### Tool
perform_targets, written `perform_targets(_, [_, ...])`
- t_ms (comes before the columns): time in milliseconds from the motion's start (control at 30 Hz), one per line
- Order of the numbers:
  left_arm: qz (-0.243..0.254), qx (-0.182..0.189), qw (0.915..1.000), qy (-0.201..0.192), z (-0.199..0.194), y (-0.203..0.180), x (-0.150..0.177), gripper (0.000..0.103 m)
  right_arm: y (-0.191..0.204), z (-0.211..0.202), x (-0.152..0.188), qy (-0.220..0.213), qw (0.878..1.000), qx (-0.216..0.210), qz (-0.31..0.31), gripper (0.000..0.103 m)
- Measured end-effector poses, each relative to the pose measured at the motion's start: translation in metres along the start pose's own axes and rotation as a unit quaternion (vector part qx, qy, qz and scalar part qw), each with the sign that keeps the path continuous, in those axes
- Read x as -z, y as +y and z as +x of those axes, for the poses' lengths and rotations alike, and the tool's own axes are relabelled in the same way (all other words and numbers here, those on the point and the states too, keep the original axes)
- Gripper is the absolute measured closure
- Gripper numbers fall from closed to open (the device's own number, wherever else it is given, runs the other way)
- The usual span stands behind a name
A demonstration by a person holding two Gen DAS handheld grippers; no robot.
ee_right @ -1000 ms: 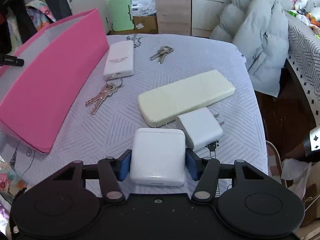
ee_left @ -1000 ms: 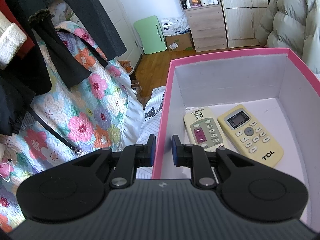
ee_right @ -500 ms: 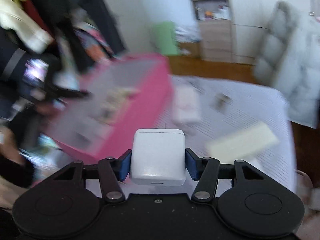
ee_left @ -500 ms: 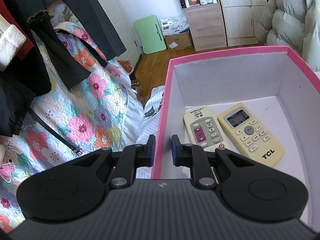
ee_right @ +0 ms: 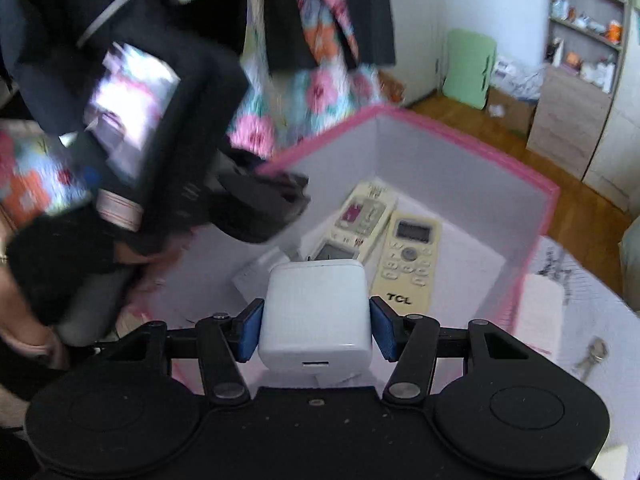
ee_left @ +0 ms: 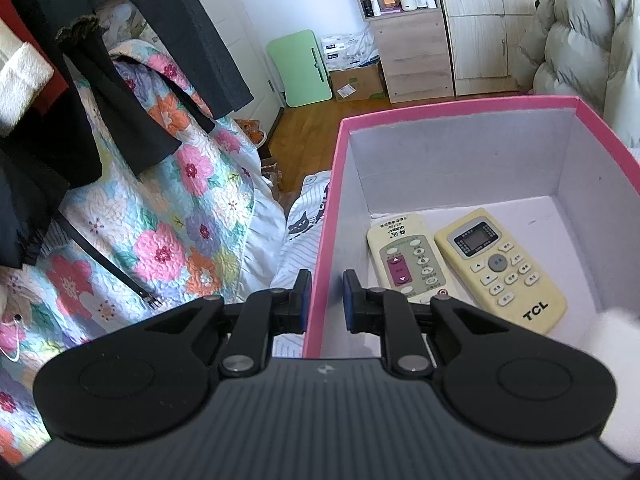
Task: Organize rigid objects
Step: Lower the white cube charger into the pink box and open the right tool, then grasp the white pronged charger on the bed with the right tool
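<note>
Two grippers, one box [ee_left: 320, 216]: left gripper [ee_left: 324, 296] pinches its wall, steadying it.
Right gripper [ee_right: 316, 330] clamps the charger [ee_right: 314, 316] above the remotes [ee_right: 408, 256] at 12 o'clock, likely to drop in.

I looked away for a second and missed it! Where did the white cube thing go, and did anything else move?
The right gripper carried the white square charger off the bed to above the open pink box, over the two cream remote controls. It never let go. The left gripper stayed with its fingers on either side of the box wall, and the remotes have not moved.
</note>
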State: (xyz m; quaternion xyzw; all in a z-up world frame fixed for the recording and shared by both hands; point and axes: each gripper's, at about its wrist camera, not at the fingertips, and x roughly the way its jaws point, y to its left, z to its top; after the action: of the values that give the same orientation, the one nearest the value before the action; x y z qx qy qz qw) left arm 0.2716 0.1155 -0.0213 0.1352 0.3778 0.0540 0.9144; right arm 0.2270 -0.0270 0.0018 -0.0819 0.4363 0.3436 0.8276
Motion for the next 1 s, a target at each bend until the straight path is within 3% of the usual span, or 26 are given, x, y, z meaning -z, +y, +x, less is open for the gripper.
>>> perform_targets(200, [-0.003, -0.001, 1.0, -0.005, 0.0, 0.004, -0.001, 0.088, -0.002, 0.041, 0.002, 0.057, 0.998, -0.008, 0.01, 0.043])
perform_targets(433, [-0.01, 0.001, 0.9999, -0.01, 0.0, 0.008, -0.001, 0.088, 0.005, 0.048, -0.004, 0.096, 0.995, -0.003, 0.009, 0.043])
perform_targets(633, [-0.009, 0.001, 0.9999, -0.01, -0.001, 0.008, -0.001, 0.088, -0.004, 0.056, -0.005, 0.12, 0.989, -0.077, 0.05, 0.041])
perform_targets(833, [-0.007, 0.0, 0.9999, -0.011, -0.001, 0.006, -0.001, 0.088, -0.013, 0.015, 0.0, 0.052, 0.994, -0.072, 0.068, 0.037])
perform_targets(1000, [-0.004, -0.002, 0.9999, -0.011, -0.001, 0.003, -0.001, 0.087, -0.029, -0.046, 0.021, -0.041, 0.993, -0.055, 0.097, 0.037])
